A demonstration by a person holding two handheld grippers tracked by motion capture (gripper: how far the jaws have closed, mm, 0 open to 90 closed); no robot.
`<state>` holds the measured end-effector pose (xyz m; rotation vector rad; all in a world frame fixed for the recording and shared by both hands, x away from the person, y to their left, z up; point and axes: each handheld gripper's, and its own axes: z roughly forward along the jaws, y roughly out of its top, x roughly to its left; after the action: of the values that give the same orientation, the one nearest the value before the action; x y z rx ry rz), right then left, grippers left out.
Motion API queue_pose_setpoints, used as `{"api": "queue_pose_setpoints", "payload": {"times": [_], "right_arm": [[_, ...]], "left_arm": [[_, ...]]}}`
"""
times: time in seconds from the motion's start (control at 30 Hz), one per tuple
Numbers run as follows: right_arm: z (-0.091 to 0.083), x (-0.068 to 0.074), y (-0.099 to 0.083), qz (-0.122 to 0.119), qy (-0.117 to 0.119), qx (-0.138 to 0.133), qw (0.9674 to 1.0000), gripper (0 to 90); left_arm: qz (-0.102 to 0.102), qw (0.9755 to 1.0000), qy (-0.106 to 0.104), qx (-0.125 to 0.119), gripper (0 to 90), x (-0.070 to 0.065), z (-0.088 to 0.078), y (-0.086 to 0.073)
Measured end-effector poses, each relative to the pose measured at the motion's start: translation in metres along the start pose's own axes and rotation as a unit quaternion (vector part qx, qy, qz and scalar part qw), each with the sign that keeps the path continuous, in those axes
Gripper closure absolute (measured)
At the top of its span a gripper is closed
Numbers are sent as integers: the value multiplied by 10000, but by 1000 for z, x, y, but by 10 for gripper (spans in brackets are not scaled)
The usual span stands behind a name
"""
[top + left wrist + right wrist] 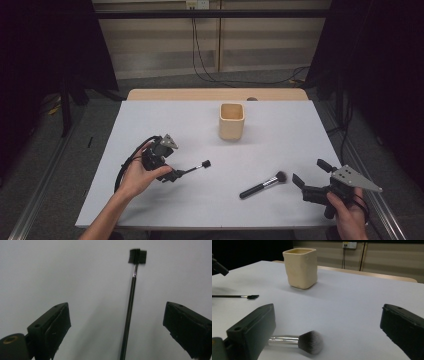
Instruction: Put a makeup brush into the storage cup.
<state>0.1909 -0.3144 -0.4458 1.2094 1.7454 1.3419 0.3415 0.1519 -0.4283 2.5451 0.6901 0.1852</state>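
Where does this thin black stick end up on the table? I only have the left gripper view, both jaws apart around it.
Observer: The thin black brush lies left of centre, its small head pointing toward the cream square cup further back.
Operator: Anything else nearby?
Observer: A thick black brush with a silver collar and fluffy head lies to the right of it on the white table.
Operator: And the other gripper?
Observer: The right gripper is open, jaws facing that fluffy brush, not touching it.
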Motion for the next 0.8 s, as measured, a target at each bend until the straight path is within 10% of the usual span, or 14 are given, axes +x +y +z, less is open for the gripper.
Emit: {"api": "queue_pose_setpoints", "payload": {"times": [0.37, 0.8], "right_arm": [[1, 1, -1, 5, 11, 45, 10000, 0], [1, 1, -1, -29, 28, 52, 10000, 0]], "left_arm": [[297, 9933, -253, 1086, 74, -1, 13, 5], [414, 9838, -332, 1713, 197, -1, 19, 16]]}}
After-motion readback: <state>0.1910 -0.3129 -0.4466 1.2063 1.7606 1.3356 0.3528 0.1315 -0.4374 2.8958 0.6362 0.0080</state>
